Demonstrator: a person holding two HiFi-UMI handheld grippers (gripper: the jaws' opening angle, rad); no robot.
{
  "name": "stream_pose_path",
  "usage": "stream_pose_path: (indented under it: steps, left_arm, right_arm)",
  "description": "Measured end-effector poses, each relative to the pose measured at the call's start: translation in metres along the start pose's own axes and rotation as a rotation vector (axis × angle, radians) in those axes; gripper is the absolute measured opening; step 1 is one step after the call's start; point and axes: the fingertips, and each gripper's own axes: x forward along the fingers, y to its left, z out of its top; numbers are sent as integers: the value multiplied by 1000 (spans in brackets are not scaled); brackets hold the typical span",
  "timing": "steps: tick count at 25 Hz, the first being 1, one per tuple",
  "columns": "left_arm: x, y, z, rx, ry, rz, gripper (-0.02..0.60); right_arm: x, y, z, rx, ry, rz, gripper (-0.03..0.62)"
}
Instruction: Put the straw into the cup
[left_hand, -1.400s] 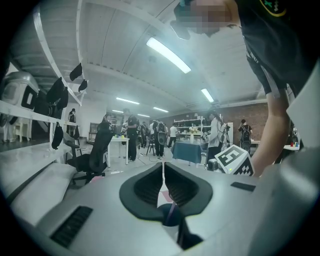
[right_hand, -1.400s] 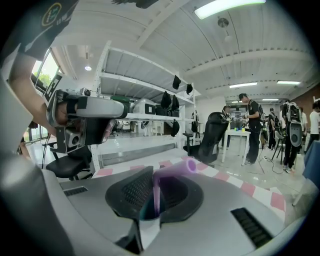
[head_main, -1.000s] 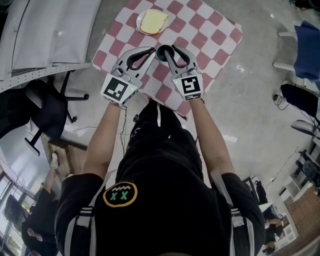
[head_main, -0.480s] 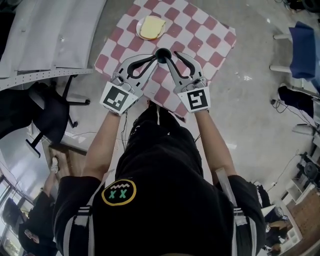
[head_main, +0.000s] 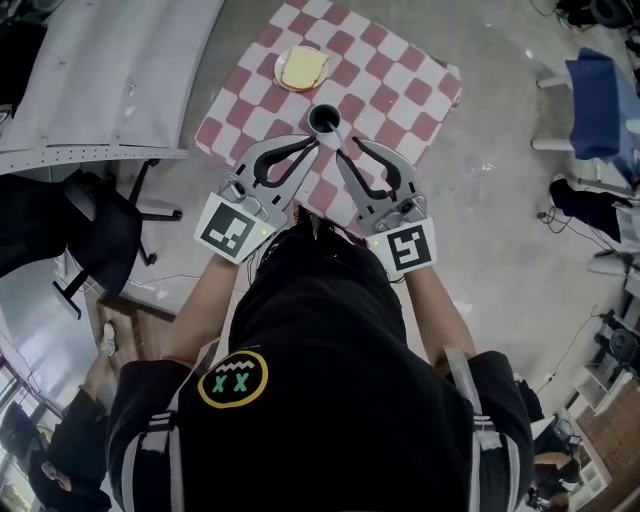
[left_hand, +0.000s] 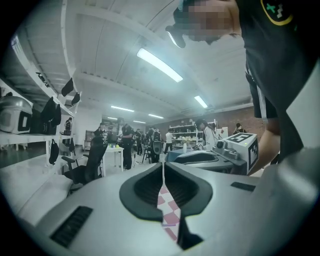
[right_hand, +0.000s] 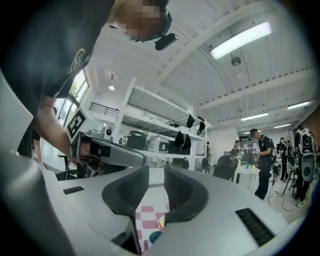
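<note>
A dark cup stands on the red-and-white checked table. A thin pale thing, apparently the straw, leans out over the cup's near rim. My left gripper hangs above the table just short of the cup, its tips together with nothing seen between them. Beside it my right gripper is open and empty, with a gap between its pads. In the right gripper view the cup shows far below the jaws.
A plate with a slice of bread sits on the table beyond the cup. A grey workbench and a black chair stand to the left, a blue chair at the right. People stand farther off in the room.
Both grippers have risen and drawn back toward me, away from the cup. The right gripper's jaws, earlier around the cup, now stand clear of it.
</note>
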Motion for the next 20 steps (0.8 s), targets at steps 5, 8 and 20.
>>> stream_pose_path:
  steps: [5,8,20]
  left_arm:
    - [-15,-16,8,1,19,-28,29]
    - [-21,-21,9,3,22,-36,29]
    - [-30,-27,10,15,32,-52,29]
  right_arm:
    - [-14,28,12,-12,22,52,106]
    - [-20,37,11,-16,42,70,82]
    - [-27,37,13,-23,74,53,20]
